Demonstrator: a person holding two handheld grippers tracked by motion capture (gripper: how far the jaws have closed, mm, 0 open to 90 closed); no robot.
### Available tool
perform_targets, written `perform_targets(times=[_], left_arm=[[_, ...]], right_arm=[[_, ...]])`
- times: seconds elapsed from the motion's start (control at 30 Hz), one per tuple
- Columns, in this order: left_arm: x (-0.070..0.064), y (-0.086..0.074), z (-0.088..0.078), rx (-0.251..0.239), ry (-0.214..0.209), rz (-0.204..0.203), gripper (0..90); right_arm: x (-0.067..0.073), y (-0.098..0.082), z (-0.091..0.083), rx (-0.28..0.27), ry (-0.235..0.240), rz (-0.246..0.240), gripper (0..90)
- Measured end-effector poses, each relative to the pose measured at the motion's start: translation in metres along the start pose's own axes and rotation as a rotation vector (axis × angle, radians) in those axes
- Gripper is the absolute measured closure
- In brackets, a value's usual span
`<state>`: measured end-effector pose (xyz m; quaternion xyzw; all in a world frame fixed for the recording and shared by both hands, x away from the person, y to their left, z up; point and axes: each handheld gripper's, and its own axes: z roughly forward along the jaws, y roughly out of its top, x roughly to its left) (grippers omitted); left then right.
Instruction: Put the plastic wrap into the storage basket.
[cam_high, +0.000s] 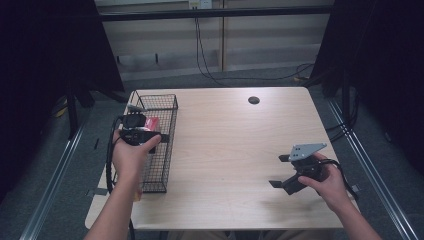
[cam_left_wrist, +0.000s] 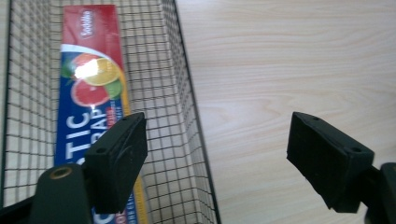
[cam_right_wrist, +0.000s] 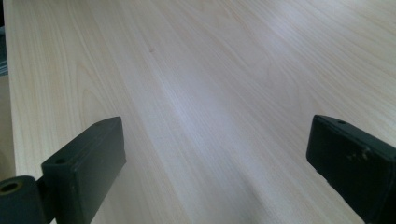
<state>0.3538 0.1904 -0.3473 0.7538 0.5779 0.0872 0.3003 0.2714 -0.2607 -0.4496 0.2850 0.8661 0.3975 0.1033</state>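
Black wire basket (cam_left_wrist: 187, 107) at desk (cam_high: 235, 150) left edge, plastic wrap box (cam_left_wrist: 91, 88) lying inside. Left gripper (cam_left_wrist: 217, 154) above basket's wall, jaws apart, gripping nothing. Right gripper (cam_high: 286, 171) over bare desk, jaws wide, empty.

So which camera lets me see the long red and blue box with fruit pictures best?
The left gripper view: the long red and blue cardboard box lies in the black wire basket, its label readable. The high view shows a red bit; the right gripper view shows bare table.
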Motion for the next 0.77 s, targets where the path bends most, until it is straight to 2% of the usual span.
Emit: perform_targets(times=[0.3, 0.53, 0.67, 0.77], left_arm=[[-0.022, -0.006, 0.007, -0.031, -0.067, 0.085, 16.5], [-0.036, -0.010, 0.015, -0.041, -0.096, 0.140, 14.6], [-0.047, -0.013, 0.018, -0.047, -0.124, 0.170, 13.9], [-0.053, -0.015, 0.021, -0.054, -0.155, 0.192, 12.8]], right_arm=[[-0.001, -0.002, 0.000, 0.002, -0.002, 0.010, 4.9], [-0.002, -0.005, 0.000, 0.008, -0.005, 0.008, 5.0], [-0.001, -0.006, 0.002, 0.028, -0.022, 0.001, 5.0], [-0.001, -0.009, 0.005, 0.036, -0.012, 0.004, 5.0]])
